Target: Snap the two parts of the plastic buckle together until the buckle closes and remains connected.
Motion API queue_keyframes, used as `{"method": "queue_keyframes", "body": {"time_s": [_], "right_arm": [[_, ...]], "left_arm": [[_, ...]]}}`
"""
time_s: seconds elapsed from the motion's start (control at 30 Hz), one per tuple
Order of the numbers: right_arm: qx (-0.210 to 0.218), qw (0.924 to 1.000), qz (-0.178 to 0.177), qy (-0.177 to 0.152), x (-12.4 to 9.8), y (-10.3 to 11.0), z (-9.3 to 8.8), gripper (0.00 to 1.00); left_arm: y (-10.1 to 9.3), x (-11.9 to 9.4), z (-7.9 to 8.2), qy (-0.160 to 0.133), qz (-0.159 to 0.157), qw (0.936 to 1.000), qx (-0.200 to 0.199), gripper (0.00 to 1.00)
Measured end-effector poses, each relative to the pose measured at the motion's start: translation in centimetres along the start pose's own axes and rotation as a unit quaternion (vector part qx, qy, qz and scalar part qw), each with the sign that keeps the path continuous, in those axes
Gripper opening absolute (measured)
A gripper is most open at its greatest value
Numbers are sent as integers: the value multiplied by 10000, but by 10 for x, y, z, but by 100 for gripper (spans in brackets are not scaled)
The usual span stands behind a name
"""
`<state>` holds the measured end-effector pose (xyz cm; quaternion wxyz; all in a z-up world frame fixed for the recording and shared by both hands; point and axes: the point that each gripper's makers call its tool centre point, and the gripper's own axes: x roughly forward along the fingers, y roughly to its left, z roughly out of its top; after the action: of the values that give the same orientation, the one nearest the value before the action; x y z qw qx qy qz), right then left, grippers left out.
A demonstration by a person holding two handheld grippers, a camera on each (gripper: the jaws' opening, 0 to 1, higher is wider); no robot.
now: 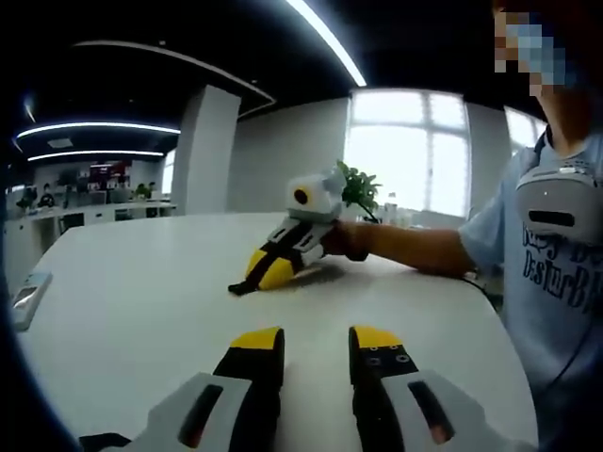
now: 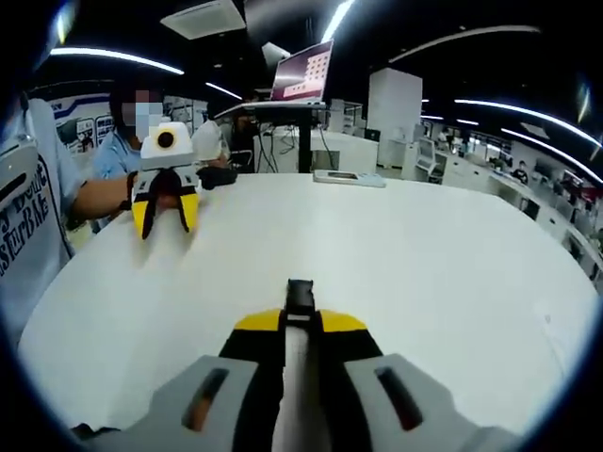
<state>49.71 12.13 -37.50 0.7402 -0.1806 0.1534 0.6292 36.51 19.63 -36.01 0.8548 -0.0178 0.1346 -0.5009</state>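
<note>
Right gripper (image 2: 300,322): nearest the lens in the right gripper view, its yellow-tipped jaws pressed together on a small black buckle part (image 2: 301,295), whose end pokes out just past the tips, over the white table (image 2: 424,254).
Left gripper (image 1: 316,341): in the left gripper view, its jaws stand apart with bare tabletop between them, nothing held.
Across the table: each view catches the other gripper; in the left gripper view the right one lies low on the table, a dark piece at its yellow tips.
Person: seated at the table's edge in a light blue shirt (image 1: 556,282), forearm stretched along the surface.
Mid-distance: a flat device (image 2: 350,177) lies on the far side of the table.
Background: a laptop (image 2: 303,73) on a raised stand, a potted plant (image 1: 358,188), bright windows (image 1: 405,151).
</note>
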Motion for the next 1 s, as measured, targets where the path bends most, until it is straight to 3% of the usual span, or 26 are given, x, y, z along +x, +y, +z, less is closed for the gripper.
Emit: {"method": "queue_keyframes", "body": {"time_s": [0.53, 1.0], "right_arm": [[104, 9988, -475, -48, -6, -12, -4, 12], [289, 9975, -633, -94, -4, -21, -4, 13]], "left_arm": [[0, 0, -2, 58, 10, 10000, 32, 27], [1, -1, -2, 67, 48, 10000, 34, 27]]}}
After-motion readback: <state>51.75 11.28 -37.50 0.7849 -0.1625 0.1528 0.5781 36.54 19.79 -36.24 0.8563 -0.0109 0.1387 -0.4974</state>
